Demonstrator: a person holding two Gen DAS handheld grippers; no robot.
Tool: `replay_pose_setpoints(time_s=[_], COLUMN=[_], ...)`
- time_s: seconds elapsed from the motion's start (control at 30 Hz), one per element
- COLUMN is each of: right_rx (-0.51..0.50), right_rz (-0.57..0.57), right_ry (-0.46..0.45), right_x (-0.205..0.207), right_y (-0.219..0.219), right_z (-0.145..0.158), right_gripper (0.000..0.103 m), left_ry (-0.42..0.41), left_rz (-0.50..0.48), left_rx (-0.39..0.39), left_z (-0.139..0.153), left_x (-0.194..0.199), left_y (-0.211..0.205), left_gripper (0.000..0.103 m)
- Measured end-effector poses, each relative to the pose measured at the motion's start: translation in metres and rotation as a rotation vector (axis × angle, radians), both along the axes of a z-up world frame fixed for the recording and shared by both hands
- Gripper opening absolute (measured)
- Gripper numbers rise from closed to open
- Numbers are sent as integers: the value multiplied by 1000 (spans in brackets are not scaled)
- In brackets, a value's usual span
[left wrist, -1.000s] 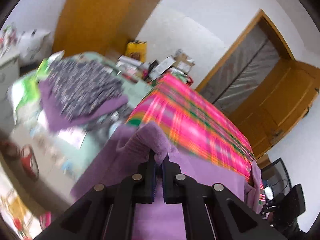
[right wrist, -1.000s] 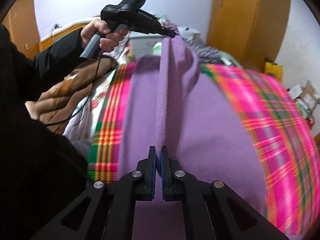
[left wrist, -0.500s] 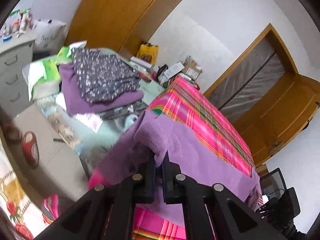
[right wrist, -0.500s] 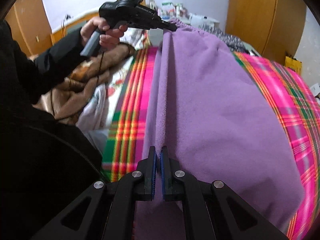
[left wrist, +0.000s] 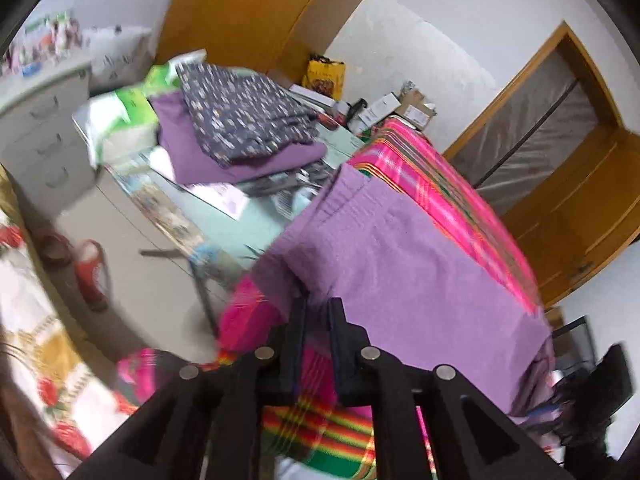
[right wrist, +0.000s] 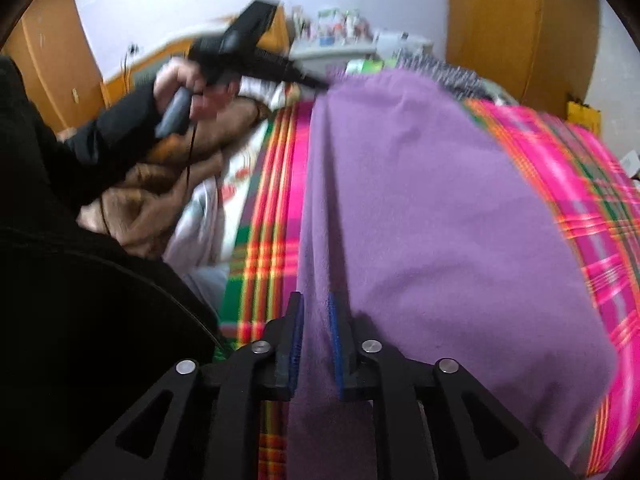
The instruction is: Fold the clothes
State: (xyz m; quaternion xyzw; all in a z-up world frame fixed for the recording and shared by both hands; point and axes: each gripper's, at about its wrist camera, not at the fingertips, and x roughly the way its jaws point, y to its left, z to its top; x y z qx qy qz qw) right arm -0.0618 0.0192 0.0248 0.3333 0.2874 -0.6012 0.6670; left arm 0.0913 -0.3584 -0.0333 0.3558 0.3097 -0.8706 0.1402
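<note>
A purple fleece garment (left wrist: 400,260) lies spread over the pink plaid bed cover (left wrist: 448,184). My left gripper (left wrist: 317,308) is at the garment's near corner. Its jaws are opening; the purple edge sits just past the fingertips, and plaid shows in the gap. In the right wrist view the garment (right wrist: 420,200) runs lengthwise away from me. My right gripper (right wrist: 316,304) is at its near edge, jaws opening, with a fold of purple cloth loose between the pads. At the garment's far corner a hand (right wrist: 180,88) holds the left gripper (right wrist: 316,82).
A low table left of the bed carries a pile of folded clothes (left wrist: 240,128). Behind it stand a grey drawer unit (left wrist: 40,132) and a wooden wardrobe (left wrist: 248,4). Red slippers (left wrist: 92,276) lie on the floor. A brown blanket (right wrist: 160,184) is bunched on the bed.
Both grippers went from shut on the purple cloth to parted jaws. The raised fold has dropped flat onto the bed. The left gripper sank toward the bed's corner.
</note>
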Motion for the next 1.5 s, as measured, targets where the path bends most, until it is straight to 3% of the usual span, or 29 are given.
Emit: replay_pose_setpoints(time_s=[0.07, 0.2, 0.33, 0.5, 0.67, 0.9, 1.0, 1.13, 1.3, 1.5], right_rx=[-38, -65, -56, -70, -67, -79, -83, -91, -106, -131], right_rz=[-60, -206, -319, -391, -434, -462, -469, -482, -476, -468], right_ry=[6, 14, -9, -38, -58, -65, -62, -62, -63, -52], right_x=[-7, -27, -43, -48, -51, -58, -58, -58, -53, -47], right_y=[7, 15, 20, 37, 46, 50, 50, 50, 49, 44], right_z=[6, 4, -10, -17, -24, -22, -21, -19, -17, -13], right_gripper=[33, 35, 35, 35, 35, 35, 35, 35, 35, 35], left_ry=[-21, -7, 17, -64, -132, -170, -173, -126, -65, -30], left_rz=[15, -13, -134, -201, -237, -274, -301, -268, -247, -224], left_rx=[-57, -170, -201, -175, -186, -194, -227, -252, -170, -179], left_z=[10, 38, 52, 37, 19, 9, 7, 14, 11, 28], left_x=[2, -17, -66, -125, -153, -164, -165, -157, -149, -121], left_y=[3, 9, 14, 6, 1, 2, 8, 5, -15, -6], left_gripper=[12, 15, 28, 28, 28, 30, 12, 3, 4, 4])
